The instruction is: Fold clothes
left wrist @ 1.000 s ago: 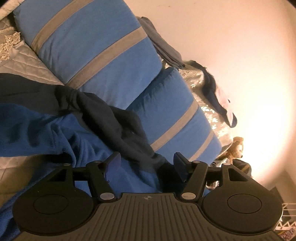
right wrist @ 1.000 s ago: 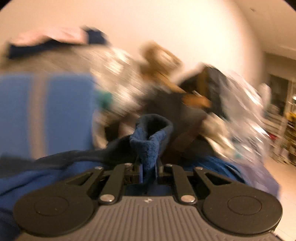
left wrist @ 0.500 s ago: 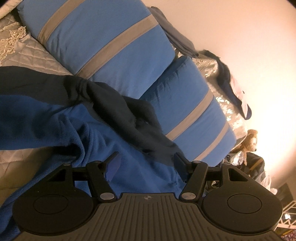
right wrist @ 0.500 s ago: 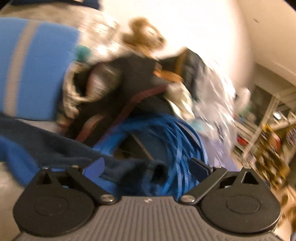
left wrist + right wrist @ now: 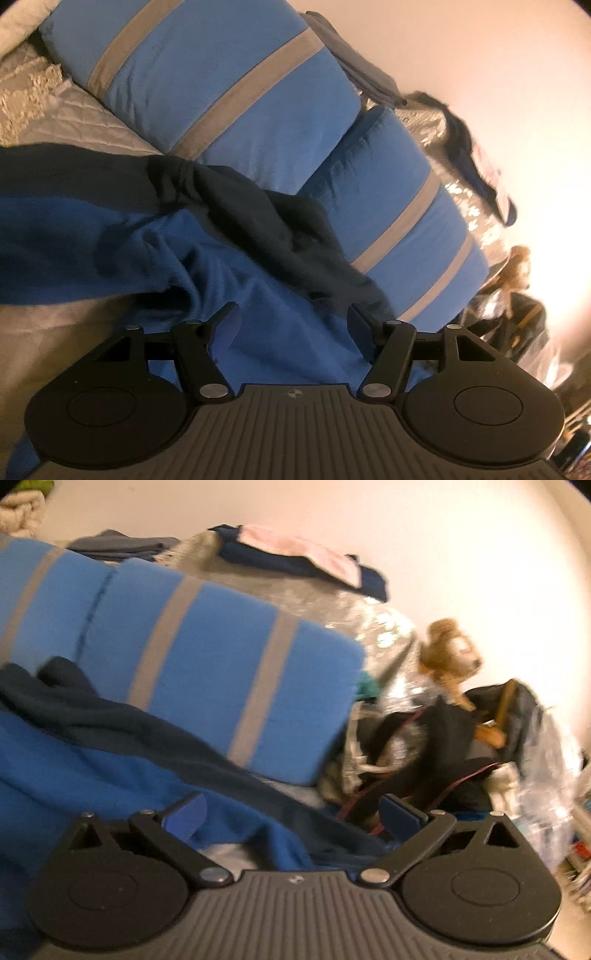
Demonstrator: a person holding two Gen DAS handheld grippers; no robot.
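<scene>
A blue fleece garment [image 5: 110, 240] with dark navy panels lies crumpled on the bed against two striped pillows. My left gripper [image 5: 291, 312] hovers low over its blue part, jaws partly apart. The cloth lies under and between the fingers, and the pads are not pressing on it. In the right wrist view the same garment [image 5: 74, 768] spreads across the lower left. My right gripper [image 5: 291, 801] stands wide open above the garment's navy edge and holds nothing.
Two blue pillows with grey stripes [image 5: 221, 85] lean at the head of the quilted bedspread [image 5: 92, 122]. Folded clothes [image 5: 295, 557] sit on a shiny wrapped bundle behind them. A teddy bear [image 5: 450, 657] and a black bag [image 5: 424, 746] crowd the right side.
The right gripper let go of the fleece fold it pinched, opened wide and swung sideways over the garment. The left gripper turned a little and its jaws kept their width.
</scene>
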